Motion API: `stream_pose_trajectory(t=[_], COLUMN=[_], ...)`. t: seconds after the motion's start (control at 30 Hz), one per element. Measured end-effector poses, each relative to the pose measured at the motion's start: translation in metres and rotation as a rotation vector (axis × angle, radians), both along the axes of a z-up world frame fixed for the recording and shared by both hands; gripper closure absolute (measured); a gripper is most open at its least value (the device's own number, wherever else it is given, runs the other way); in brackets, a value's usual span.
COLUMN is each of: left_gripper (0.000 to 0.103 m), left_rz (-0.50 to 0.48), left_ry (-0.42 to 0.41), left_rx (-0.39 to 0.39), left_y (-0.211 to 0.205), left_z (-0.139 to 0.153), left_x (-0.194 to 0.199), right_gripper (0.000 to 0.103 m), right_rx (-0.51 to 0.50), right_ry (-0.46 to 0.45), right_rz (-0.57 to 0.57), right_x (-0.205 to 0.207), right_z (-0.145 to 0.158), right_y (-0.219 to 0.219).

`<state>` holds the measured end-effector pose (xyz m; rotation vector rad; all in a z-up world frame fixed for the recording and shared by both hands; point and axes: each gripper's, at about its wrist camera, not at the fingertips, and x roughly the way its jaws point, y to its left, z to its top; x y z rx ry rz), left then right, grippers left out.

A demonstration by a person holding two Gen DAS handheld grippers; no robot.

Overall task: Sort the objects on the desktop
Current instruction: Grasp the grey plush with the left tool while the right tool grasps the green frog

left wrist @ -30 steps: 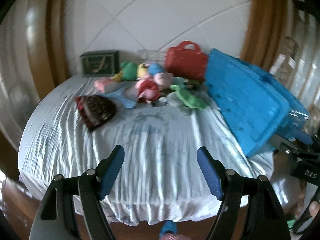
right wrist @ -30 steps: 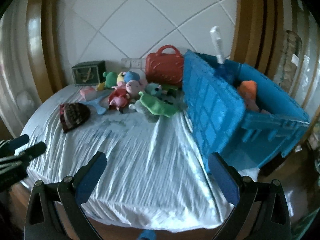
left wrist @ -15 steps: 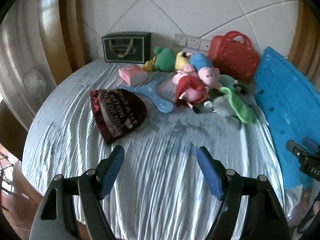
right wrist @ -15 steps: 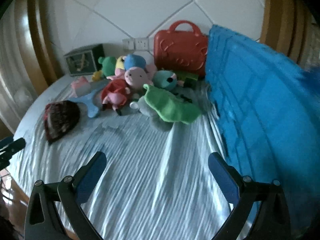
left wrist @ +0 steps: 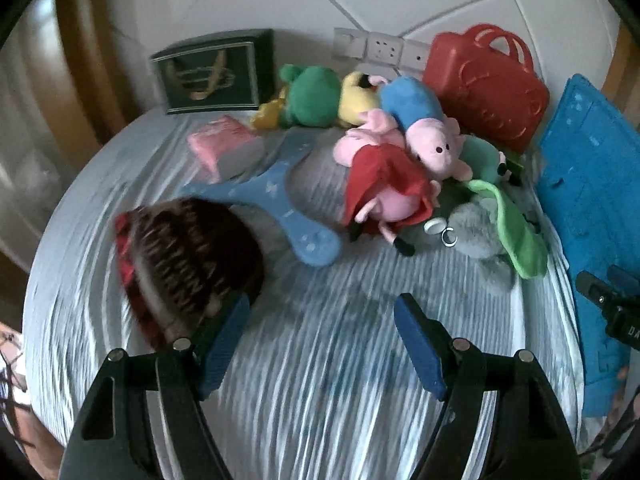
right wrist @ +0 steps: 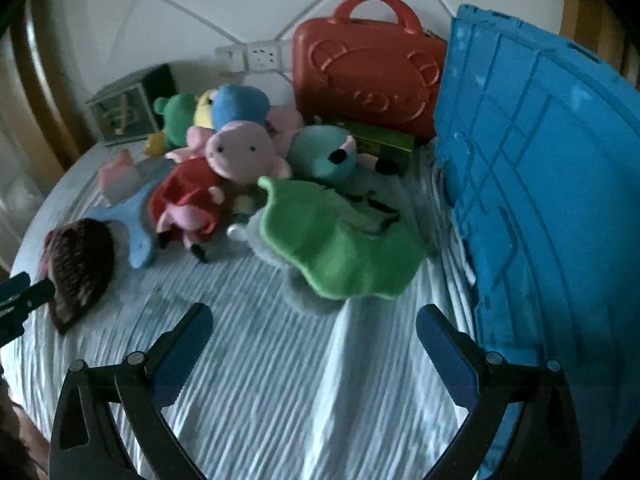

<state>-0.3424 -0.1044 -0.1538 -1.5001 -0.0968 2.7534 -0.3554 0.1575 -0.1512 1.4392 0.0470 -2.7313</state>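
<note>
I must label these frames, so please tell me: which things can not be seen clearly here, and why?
- Blue crate: its inside is hidden by its own wall in both views, and the edge cuts it off.
- Hat: lettering lost to motion blur; left gripper finger covers its near edge.
- Green box, right view: mostly behind plush toys.
- Grey plush: partly under green cloth.
- Right gripper: open, nothing between its fingers.

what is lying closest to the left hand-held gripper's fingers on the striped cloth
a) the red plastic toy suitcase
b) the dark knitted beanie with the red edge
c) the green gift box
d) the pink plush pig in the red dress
b: in the left wrist view the dark knitted beanie with the red edge lies right by the open left hand-held gripper, while the other things sit farther back on the cloth.
</note>
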Motion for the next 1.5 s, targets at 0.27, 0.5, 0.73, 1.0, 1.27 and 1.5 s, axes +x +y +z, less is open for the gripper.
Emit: stream_pose_trajectory(t=[0.27,0.5,0.73,1.0,1.27,1.5], left_gripper=[0.028,0.028,0.028,0.032,0.064,0.094], left_rz=[-0.141,-0.284,-0.425,-0.523,-0.418,-0.306], left_ry=[-0.091,-0.15,-0.108,-0.152,-0.121,-0.117], left_rx=[0.001,-0.012,0.021,-0.039,-0.038,-0.035], left_y=[0.036,0.092,0.161,0.221,0.167,0.096], left_z=[-0.045,-0.09,-0.103,-0.135,-0.128,-0.111], left_x=[-0.071,-0.108,-0.133,-0.146,-0.134,-0.121], right_gripper=[0.0,0.0,0.05,0.052,0.018,0.006], right_rx=[0.03,0.064,0.068,0.016,0.013,-0.017], right_ry=[-0.083,-0.168,-0.062,-0.096,-0.089,-0.059], right_rz=[-0.017,-0.02,-0.119,-0.102,-0.055,0.03], right_x=[-0.054,-0.099,-0.121,-0.128,-0.116,-0.103], right_z=[-0.042,-0.097,-0.085,-0.098,-0.095,-0.083], right_y=[-0.002,0.013,0.05,0.067,0.05,0.022])
